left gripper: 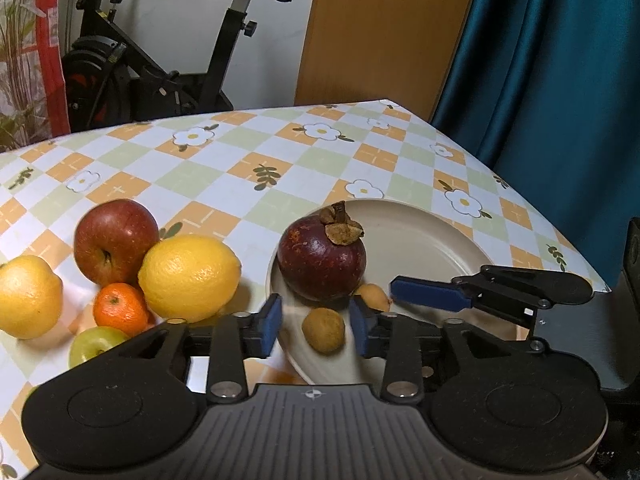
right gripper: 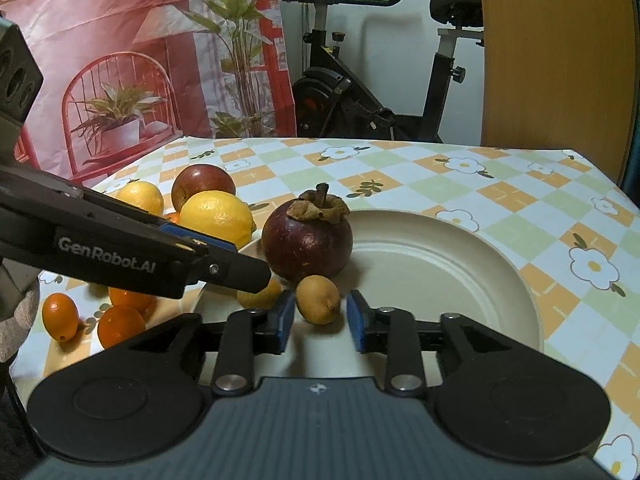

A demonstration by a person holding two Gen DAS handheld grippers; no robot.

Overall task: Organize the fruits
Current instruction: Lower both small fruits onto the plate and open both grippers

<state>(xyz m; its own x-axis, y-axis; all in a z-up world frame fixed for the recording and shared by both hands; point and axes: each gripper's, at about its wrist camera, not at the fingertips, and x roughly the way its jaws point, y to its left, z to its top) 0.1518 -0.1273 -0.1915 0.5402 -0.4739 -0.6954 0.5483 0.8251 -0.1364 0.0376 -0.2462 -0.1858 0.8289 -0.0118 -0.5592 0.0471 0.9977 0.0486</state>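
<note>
A cream plate (left gripper: pixel 420 240) holds a dark purple mangosteen (left gripper: pixel 322 262) and two small brown fruits. One brown fruit (left gripper: pixel 323 330) lies on the plate between the blue pads of my left gripper (left gripper: pixel 315 330), with a gap on each side, so it is open. The other brown fruit (right gripper: pixel 318 300) lies between the pads of my right gripper (right gripper: pixel 320 322), which is open too; the pads stand close without pressing. In the right wrist view the left gripper's black finger (right gripper: pixel 240 270) crosses in from the left and partly hides its brown fruit (right gripper: pixel 258 296). The mangosteen (right gripper: pixel 308 246) stands just behind.
Left of the plate on the checked tablecloth (left gripper: pixel 240 168) lie a red apple (left gripper: pixel 116 240), two lemons (left gripper: pixel 190 276), a mandarin (left gripper: pixel 120 308) and a green fruit (left gripper: pixel 94 344). Small orange fruits (right gripper: pixel 60 316) lie near the table's left edge. An exercise bike (right gripper: pixel 360 92) stands behind.
</note>
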